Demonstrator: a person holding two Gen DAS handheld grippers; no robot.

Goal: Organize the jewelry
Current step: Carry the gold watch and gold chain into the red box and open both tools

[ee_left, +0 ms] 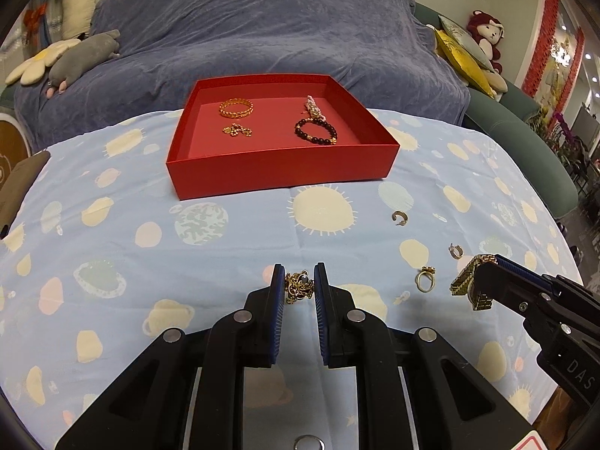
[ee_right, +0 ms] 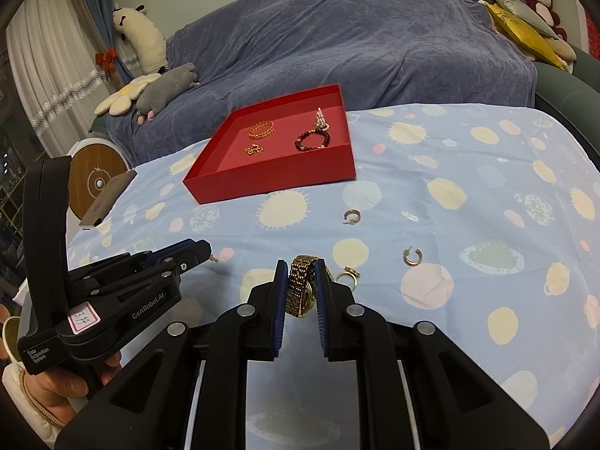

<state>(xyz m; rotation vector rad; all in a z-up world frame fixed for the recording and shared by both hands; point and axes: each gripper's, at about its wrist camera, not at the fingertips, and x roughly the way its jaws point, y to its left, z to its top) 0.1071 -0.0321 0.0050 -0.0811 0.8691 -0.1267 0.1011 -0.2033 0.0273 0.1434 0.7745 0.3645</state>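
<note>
Sorting jewelry: four pieces lie in the red tray (ee_left: 281,172).
Left tongs (ee_left: 299,287) clamp a gold chain (ee_left: 298,288); right tongs (ee_right: 301,287) clamp a gold watch (ee_right: 300,288); three small rings (ee_left: 426,278) remain on the counter (ee_left: 150,262).

Gold watch (ee_right: 302,288) dial masked by right tool (ee_right: 301,288) pads; gold chain piece (ee_left: 299,286) too tangled to identify.
</note>
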